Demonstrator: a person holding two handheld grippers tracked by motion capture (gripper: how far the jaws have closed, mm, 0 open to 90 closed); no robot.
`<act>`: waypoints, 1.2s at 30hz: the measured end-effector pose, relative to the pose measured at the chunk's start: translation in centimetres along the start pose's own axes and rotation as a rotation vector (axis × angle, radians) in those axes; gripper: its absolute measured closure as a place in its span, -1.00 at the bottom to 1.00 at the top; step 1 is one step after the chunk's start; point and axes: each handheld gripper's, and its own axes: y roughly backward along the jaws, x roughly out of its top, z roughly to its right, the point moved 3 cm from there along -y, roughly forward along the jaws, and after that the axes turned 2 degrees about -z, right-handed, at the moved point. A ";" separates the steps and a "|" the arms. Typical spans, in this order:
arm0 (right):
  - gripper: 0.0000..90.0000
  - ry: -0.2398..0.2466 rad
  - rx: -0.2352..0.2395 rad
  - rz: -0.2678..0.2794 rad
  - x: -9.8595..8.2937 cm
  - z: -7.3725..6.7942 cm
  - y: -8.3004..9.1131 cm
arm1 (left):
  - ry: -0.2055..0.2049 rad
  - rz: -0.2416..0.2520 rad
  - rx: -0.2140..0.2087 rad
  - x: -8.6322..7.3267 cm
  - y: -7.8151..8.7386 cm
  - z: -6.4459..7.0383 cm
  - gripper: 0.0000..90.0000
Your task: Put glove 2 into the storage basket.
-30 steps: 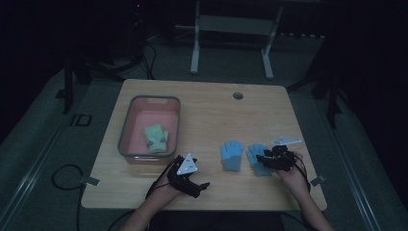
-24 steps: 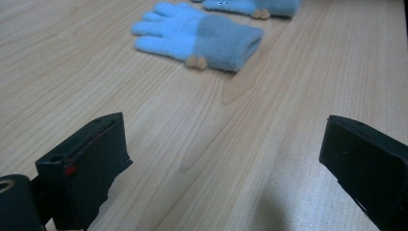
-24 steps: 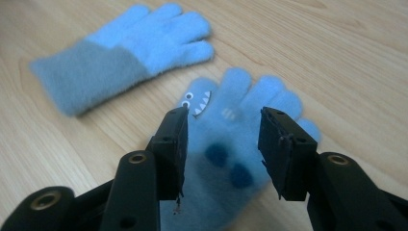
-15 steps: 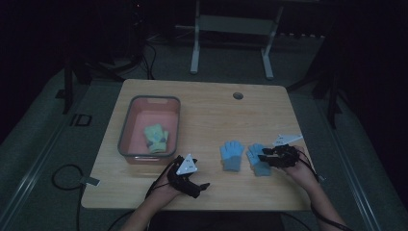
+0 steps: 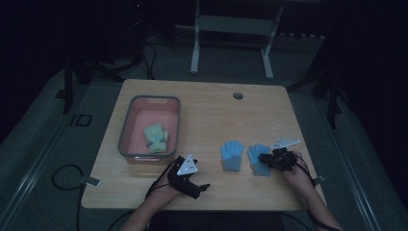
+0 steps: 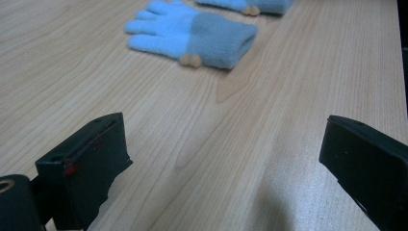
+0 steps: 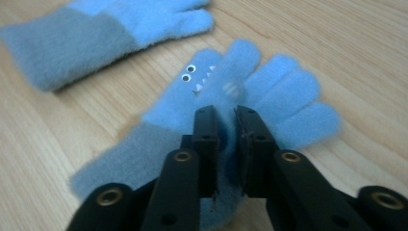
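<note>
Dim room, wooden table (image 5: 207,110): right gripper (image 5: 267,159) has just clamped the blue glove (image 7: 250,86) at 4 o'clock, likely binward; left gripper (image 5: 195,185) stays apart

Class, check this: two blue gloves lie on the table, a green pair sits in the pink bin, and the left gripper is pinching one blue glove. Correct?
Not quite. The right gripper pinches the blue glove, as the right gripper view shows; the left gripper stands open over bare table. The rest holds.

a wooden table (image 5: 207,103) with a round hole (image 5: 237,96) stands on grey carpet (image 5: 43,159) before a metal stand (image 5: 234,24).
</note>
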 end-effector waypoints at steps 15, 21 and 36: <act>0.90 -0.112 -0.012 0.090 3.4 -1.6 3.6 | -0.005 0.003 0.011 0.1 0.1 0.0 -0.94; 0.90 -0.103 0.015 0.144 5.7 -2.9 5.2 | -0.002 0.007 0.013 0.1 0.2 -0.1 -0.94; 0.90 -0.094 0.103 0.178 8.8 -6.3 3.3 | 0.003 0.002 0.034 0.0 0.2 -0.2 -0.94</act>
